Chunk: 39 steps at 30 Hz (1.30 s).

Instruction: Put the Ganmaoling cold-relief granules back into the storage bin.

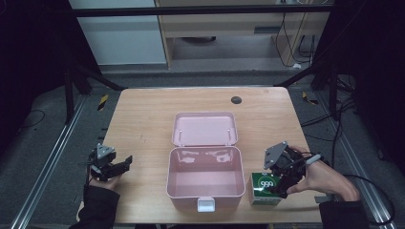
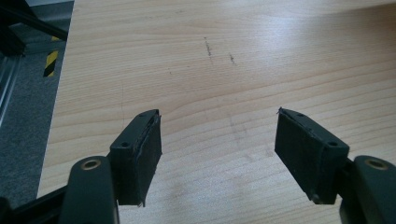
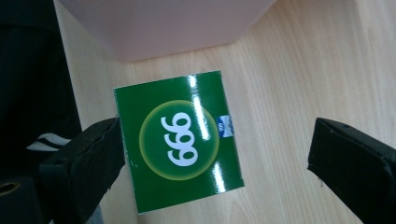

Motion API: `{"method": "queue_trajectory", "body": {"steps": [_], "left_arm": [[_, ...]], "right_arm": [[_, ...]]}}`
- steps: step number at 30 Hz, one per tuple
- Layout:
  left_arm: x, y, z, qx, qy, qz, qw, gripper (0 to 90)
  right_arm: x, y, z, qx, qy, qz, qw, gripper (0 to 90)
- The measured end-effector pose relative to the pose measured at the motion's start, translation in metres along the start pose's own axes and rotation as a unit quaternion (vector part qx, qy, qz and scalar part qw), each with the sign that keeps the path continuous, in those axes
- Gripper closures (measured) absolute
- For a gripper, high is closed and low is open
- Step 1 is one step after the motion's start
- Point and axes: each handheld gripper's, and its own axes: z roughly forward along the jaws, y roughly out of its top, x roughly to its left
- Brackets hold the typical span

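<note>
1. Small green glossy cardboard box point(image 3: 180, 142) with a white "999" in a yellow-green roundel lies flat on the pale wooden table point(image 1: 143, 124), near its front edge and just beside the right wall of the open pink plastic case point(image 1: 205, 179). A narrow strip of table shows between box and case in the right gripper view.
2. Handling, as a judgement: light, thin-walled carton; stiff enough across its short edges but likely to dent under a hard squeeze. The glossy print looks slippery, so the pads want flat, square contact on two opposite side walls, low on the box, not on its corners.
3. Right gripper point(image 3: 217, 161) hangs over the box, pointing steeply down. Jaws wide apart: one pad sits at the box's edge, whether touching I cannot tell; the other stands well clear over bare wood. Nothing is clamped.
4. The box sits off-centre in that gap; the gripper looks to need shifting toward the near-pad side before closing.
5. Right hand point(image 1: 325, 179) comes in from the table's front right corner, wrist cocked and a cable trailing off behind.
6. Left gripper point(image 2: 217, 142) rests low over bare table at the left edge, well apart from the case, jaws open and empty.
7. The case's lid is thrown back flat; its interior looks empty.
</note>
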Motion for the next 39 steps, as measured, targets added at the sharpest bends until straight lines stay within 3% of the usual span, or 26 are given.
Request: {"method": "queue_trajectory", "body": {"steps": [39], "left_arm": [[-0.002,0.0,0.002,0.004,-0.001,0.01,0.9999,30.4]], "right_arm": [[0.01,-0.006,0.043,0.035,0.042,-0.015,0.9984,2.2]]}}
